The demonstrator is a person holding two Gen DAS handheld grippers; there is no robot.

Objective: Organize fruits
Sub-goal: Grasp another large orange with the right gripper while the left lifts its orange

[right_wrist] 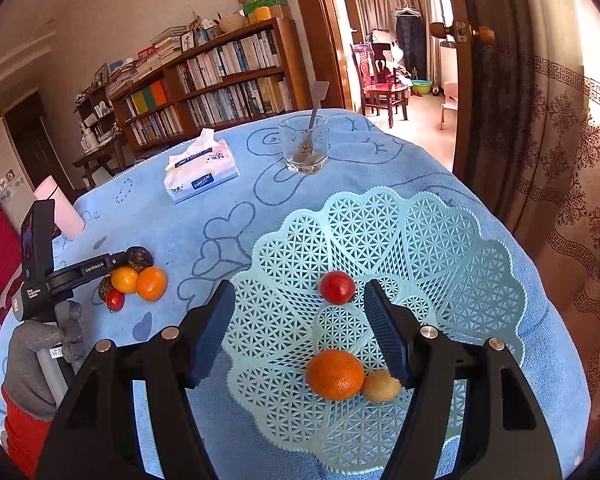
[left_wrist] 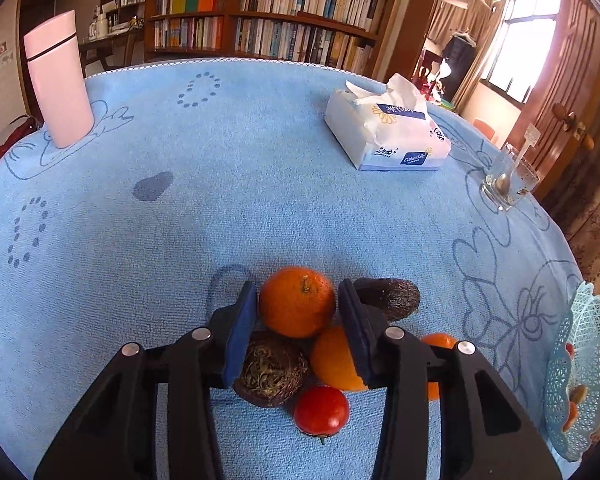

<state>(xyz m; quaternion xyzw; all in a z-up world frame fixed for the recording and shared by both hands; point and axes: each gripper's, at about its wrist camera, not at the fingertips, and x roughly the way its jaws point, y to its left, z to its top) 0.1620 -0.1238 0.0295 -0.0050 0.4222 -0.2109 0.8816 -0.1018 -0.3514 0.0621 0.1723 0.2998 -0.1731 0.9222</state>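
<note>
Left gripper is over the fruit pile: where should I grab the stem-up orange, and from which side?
Grip the orange across its widest middle, coming straight down from above. The left gripper already brackets it, pads open on either flank. An avocado crowds its right side, so a low sideways approach would likely nudge the neighbours.

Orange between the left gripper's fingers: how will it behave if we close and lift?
The orange is round, so it will probably roll if a pad nudges it off-centre. Its skin looks firm and matte, so the pads should grip without much slip. It rests against the other fruit, including the avocado, so lifting it may shift the pile.
</note>
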